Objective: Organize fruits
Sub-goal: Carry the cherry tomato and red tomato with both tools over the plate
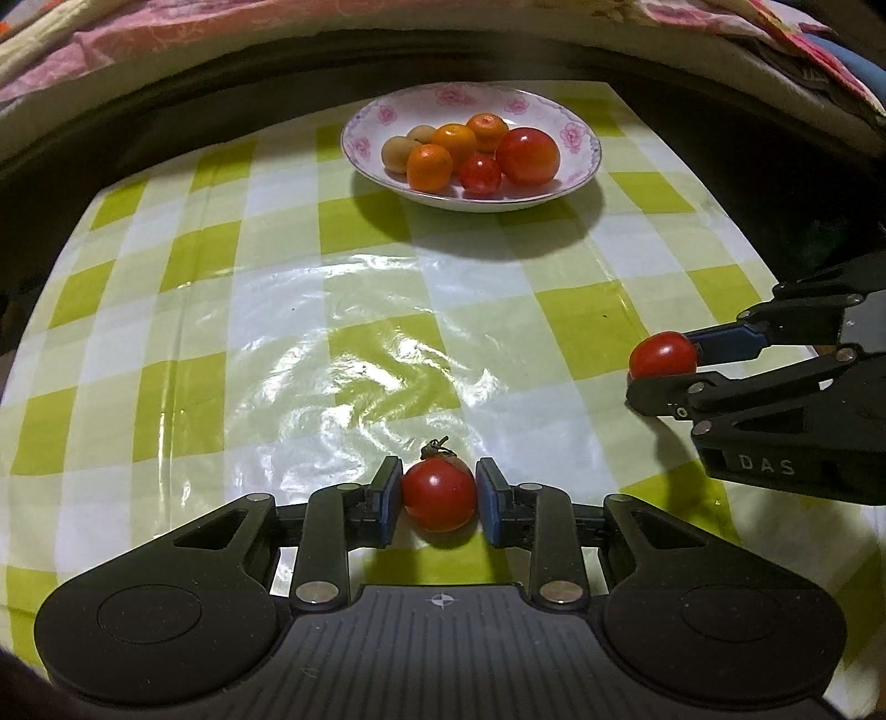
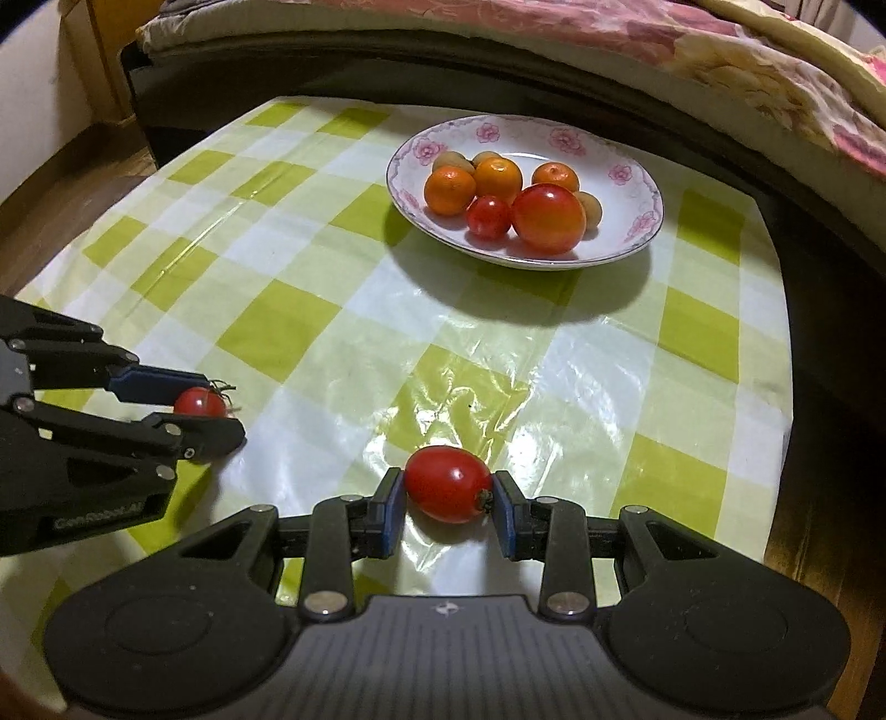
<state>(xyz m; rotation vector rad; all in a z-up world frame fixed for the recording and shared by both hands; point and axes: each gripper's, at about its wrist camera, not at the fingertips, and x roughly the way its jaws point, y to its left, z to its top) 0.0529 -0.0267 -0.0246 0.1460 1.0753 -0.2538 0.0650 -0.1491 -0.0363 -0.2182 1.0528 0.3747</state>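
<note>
A white flower-rimmed plate (image 1: pixel 354 130) (image 2: pixel 656 207) at the far side of the table holds several fruits: small oranges (image 1: pixel 429 166), a large tomato (image 1: pixel 527 155), a small tomato (image 1: pixel 480 173) and tan round fruits (image 1: pixel 397 154). My left gripper (image 1: pixel 438 493) (image 2: pixel 219 410) is shut on a small round red tomato (image 1: pixel 437 498) (image 2: pixel 196 400) with a dry stem, at the near left. My right gripper (image 2: pixel 447 493) (image 1: pixel 664 364) is shut on an oval red tomato (image 2: pixel 446 486) (image 1: pixel 662 354), at the near right. Both stand well short of the plate.
The table wears a glossy green-and-white checked cloth (image 1: pixel 232 310) (image 2: pixel 288 266). A bed with pink floral bedding (image 1: pixel 166 39) (image 2: pixel 720 50) runs along the far side, beyond a dark gap. Wooden floor (image 2: pixel 66 183) shows past the table's left edge.
</note>
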